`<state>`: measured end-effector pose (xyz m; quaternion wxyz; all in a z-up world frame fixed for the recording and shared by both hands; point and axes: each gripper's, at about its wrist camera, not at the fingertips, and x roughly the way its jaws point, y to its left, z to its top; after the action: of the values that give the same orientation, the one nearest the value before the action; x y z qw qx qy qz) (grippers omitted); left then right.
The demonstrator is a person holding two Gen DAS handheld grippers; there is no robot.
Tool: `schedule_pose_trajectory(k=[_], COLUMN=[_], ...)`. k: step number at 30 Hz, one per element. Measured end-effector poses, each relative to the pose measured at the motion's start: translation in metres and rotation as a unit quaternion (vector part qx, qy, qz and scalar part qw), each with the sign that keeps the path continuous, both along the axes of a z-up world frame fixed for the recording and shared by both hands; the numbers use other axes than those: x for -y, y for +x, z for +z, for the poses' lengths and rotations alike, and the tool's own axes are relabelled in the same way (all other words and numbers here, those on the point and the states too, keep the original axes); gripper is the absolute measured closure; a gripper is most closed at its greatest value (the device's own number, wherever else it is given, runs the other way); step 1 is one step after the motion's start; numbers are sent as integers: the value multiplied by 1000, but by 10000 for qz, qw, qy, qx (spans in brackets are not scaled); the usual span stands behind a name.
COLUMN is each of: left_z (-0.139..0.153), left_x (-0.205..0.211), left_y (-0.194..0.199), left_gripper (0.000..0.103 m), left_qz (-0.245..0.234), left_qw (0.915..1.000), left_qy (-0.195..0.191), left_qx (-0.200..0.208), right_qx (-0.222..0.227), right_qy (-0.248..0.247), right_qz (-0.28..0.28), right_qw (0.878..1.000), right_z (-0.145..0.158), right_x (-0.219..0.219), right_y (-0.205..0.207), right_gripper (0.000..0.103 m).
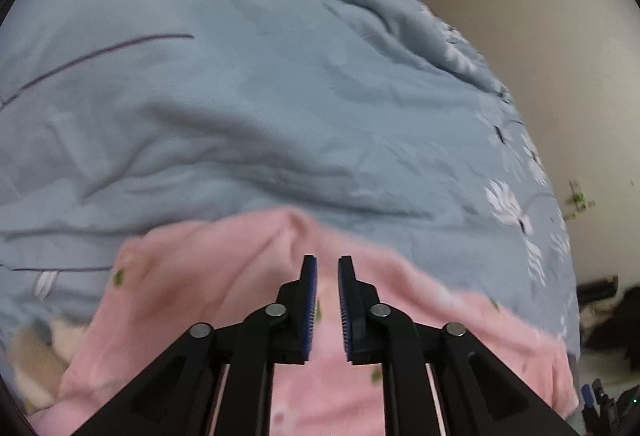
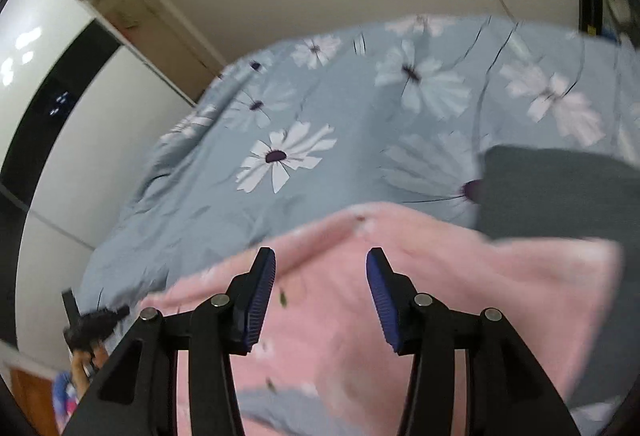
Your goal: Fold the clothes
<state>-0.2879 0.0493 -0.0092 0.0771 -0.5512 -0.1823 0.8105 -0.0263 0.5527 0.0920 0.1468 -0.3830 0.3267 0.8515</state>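
**Pink garment lies under two pairs of tongs on flowered bed**

Tongs in each of a person's hands hover over a soft pink fleece garment with small green specks [image 1: 224, 276], spread on a bed covered by a pale blue quilt printed with white daisies [image 2: 320, 108]. The left tongs [image 1: 327, 264] stand nearly together, a narrow slit between their blue ribbed pads, with no cloth visibly pinched there; pink fabric lies directly below and ahead of them, rising in a small peak just past the tips. The right tongs [image 2: 321, 256] stand wide apart, the garment beneath and between them, its far edge running just ahead of the tips. A dark grey-green folded cloth [image 2: 560, 192] lies ahead and to the right of the right tongs, its near edge meeting the pink garment. Both views are blurred, so whether either pair touches the fabric cannot be told. The pink garment's edges look doubled in places, which would fit a fold half made or a piece merely rumpled. The wide right tongs look posed to take an edge.
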Motion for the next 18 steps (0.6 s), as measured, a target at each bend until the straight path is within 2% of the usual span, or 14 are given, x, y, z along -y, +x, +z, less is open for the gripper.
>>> schedule_pose_trajectory(k=[1, 3, 5, 8, 11, 14, 18], left_z=[4, 11, 19, 25, 22, 13, 3], left_x=[1, 4, 6, 5, -7, -19, -28], left_y=[12, 36, 61, 95, 124, 146, 158], left_gripper=[78, 61, 60, 58, 57, 56, 56], left_qz=[-43, -127, -211, -345, -493, -620, -670], left_qw=[10000, 9997, 9993, 9984, 9978, 9972, 9971], left_qy=[53, 161, 269, 380, 385, 389, 351], left_qx=[-33, -98, -164, -228, -220, -116, 39], right_qx=[-20, 121, 370, 659, 446, 642, 588], right_qy=[164, 534, 662, 399, 178, 172, -152], right_qz=[0, -195, -344, -810, -935, -1043, -1205], right_qw=[9999, 9983, 9965, 9937, 9945, 9923, 9909], right_z=[10, 20, 15, -6, -19, -34, -53], right_x=[1, -6, -18, -38, -51, -61, -72], right_y=[22, 66, 91, 118, 120, 106, 98], right_gripper=[54, 53, 53, 53, 53, 53, 56])
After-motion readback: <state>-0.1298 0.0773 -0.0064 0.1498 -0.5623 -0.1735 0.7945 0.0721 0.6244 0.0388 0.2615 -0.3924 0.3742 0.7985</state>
